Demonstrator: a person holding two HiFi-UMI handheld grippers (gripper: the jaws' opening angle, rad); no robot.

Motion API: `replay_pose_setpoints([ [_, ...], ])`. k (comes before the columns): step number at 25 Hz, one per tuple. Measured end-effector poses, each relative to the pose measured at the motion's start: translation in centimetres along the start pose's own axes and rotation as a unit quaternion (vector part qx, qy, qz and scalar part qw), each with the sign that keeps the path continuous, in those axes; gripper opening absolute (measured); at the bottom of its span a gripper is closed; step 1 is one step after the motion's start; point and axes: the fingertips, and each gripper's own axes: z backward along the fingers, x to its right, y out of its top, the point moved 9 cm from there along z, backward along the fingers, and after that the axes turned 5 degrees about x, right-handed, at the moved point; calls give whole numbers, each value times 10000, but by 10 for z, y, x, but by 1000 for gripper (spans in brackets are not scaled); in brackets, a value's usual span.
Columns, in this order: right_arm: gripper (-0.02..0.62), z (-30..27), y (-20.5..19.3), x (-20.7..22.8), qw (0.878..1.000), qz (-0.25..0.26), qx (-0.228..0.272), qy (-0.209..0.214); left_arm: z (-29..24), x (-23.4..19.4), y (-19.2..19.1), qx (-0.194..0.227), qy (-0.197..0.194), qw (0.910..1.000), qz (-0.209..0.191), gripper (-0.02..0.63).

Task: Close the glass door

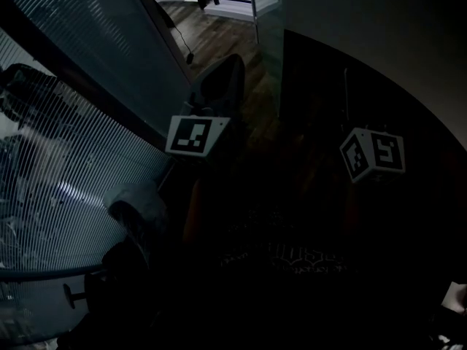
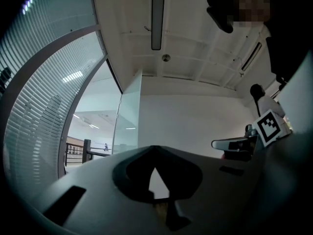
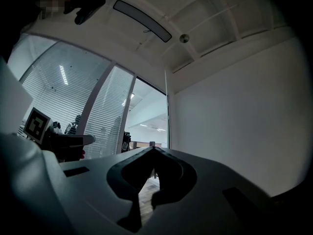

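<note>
The glass door [image 2: 129,115] stands swung open, seen almost edge-on against the white wall; the right gripper view shows it as a thin edge [image 3: 167,112], and the head view as a pale pane [image 1: 268,29] far ahead. My left gripper [image 2: 155,147] points slightly upward toward the doorway, its tips meeting with nothing between them. My right gripper [image 3: 153,149] is shut and empty too, beside the left one and apart from the door. In the dark head view only the marker cubes of the left gripper [image 1: 195,135] and the right gripper [image 1: 373,154] show clearly.
A frosted, striped glass wall [image 1: 66,195] runs along the left. A plain white wall [image 3: 234,111] fills the right. Wooden floor [image 1: 219,35] leads through the doorway to a railing [image 2: 78,151] beyond.
</note>
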Motion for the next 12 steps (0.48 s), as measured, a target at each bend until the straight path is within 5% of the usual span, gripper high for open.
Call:
replay_pose_setpoints([
  [12, 3, -76, -30, 24, 9996, 53, -66, -251, -69, -53, -36, -57, -147, 9999, 54, -5],
])
